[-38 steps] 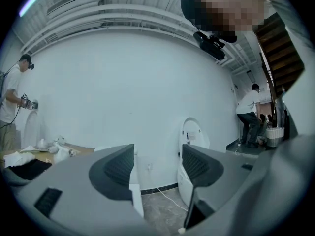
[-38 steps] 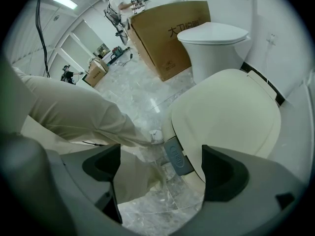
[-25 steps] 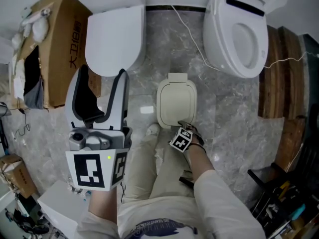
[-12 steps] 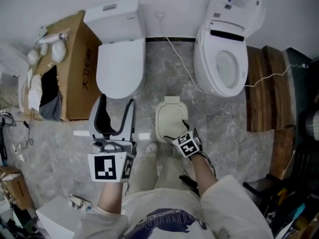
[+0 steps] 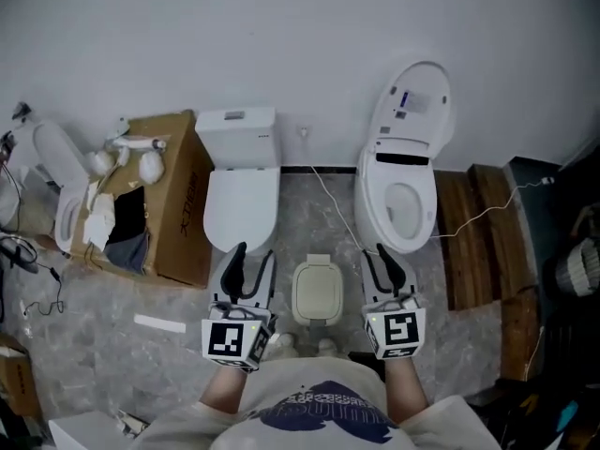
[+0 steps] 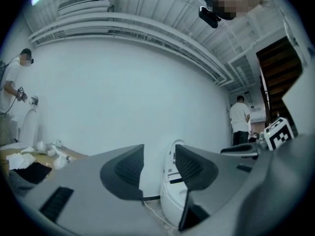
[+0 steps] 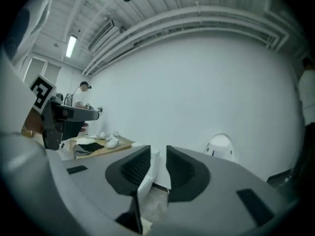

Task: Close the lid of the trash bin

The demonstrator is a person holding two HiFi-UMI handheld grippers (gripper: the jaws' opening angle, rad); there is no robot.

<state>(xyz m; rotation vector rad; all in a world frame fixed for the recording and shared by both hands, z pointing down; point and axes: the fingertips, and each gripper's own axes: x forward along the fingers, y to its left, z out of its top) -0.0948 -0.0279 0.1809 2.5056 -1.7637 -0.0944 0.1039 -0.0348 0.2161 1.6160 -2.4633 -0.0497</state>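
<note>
1. The trash bin (image 5: 317, 292) stands on the floor (image 5: 450, 345) between two toilets (image 5: 242, 209), with its lid apparently down.
2. The left gripper (image 5: 251, 268) has its fingers fairly wide apart. The right gripper (image 5: 384, 268) has only a narrow gap. Both have just been closing and hold nothing.
3. Risk: from up here, a lid that is not fully seated could go unnoticed.
4. The lid's seam is too small to judge, and neither gripper view shows the bin.
</note>
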